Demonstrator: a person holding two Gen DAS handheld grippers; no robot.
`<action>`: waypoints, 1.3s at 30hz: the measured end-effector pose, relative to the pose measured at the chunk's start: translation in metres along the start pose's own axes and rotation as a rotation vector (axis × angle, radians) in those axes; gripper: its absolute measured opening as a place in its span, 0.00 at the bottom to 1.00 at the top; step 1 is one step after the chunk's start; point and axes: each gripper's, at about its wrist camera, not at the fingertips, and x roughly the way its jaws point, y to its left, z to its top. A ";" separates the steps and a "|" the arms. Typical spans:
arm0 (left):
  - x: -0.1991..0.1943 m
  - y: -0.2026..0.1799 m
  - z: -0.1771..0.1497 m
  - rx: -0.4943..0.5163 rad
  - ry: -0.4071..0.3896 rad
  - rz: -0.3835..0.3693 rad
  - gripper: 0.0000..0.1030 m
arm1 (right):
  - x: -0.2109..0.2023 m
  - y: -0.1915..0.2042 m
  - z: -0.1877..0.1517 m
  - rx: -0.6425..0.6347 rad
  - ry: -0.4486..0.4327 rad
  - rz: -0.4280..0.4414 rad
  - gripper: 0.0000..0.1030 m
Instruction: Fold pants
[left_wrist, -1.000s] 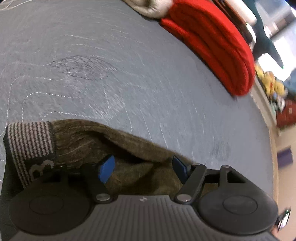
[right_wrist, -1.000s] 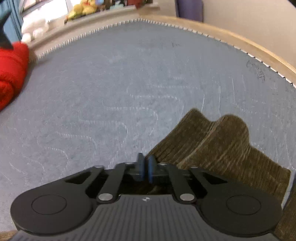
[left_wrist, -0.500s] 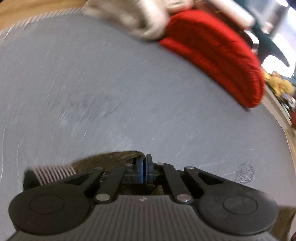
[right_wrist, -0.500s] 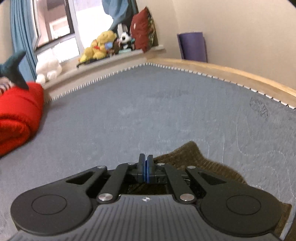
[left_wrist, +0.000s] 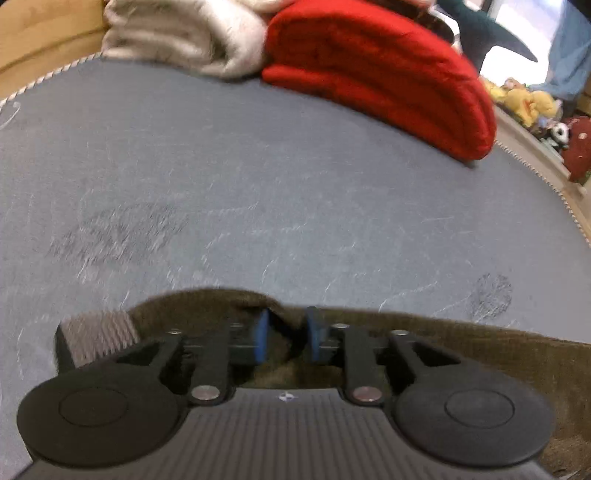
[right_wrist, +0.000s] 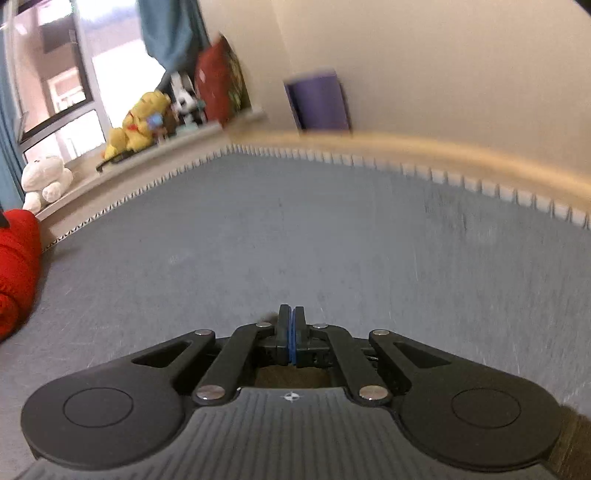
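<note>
- Left wrist view, far left: pale wooden bed frame (left_wrist: 33, 33) behind grey-blue quilted bed mattress (left_wrist: 295, 184) with white piping along its edge.
- Cream fluffy folded blanket (left_wrist: 184, 33) at top left, touching a red folded fleece blanket (left_wrist: 369, 62) just beside it, both lying on the mattress.
- Yellow plush toys (left_wrist: 528, 103) on the ledge at far right, blurred.
- Olive-brown ribbed knit pants (left_wrist: 461, 343) lie on the mattress at the bottom edge, grey striped waistband (left_wrist: 98, 332) at the left end.
- Left hand-held gripper (left_wrist: 284, 334): blue pads apart, jaws opening, a fold of pants fabric between them; pads not clearly pressing on it.
- Right wrist view, left side: white plush bear (right_wrist: 44, 181) and yellow plush on a window ledge (right_wrist: 147, 155), red cushion (right_wrist: 218, 88) upright, teal curtain (right_wrist: 170, 33) above.
- Purple rolled mat (right_wrist: 321, 103) against a cream wall, blurred.
- Right hand-held gripper (right_wrist: 291, 332): pads pressed together; brown pants fabric shows just under them and at the lower right corner; cannot tell if cloth is pinched.
</note>
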 end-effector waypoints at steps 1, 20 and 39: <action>-0.003 0.001 -0.001 -0.011 0.005 0.003 0.29 | 0.002 -0.010 0.001 0.017 0.040 0.023 0.04; -0.071 -0.145 -0.140 0.760 0.116 -0.396 0.37 | -0.038 -0.102 -0.025 -0.106 0.296 -0.073 0.43; -0.086 -0.143 -0.164 0.966 0.220 -0.500 0.11 | -0.041 -0.104 -0.016 -0.134 0.175 -0.139 0.13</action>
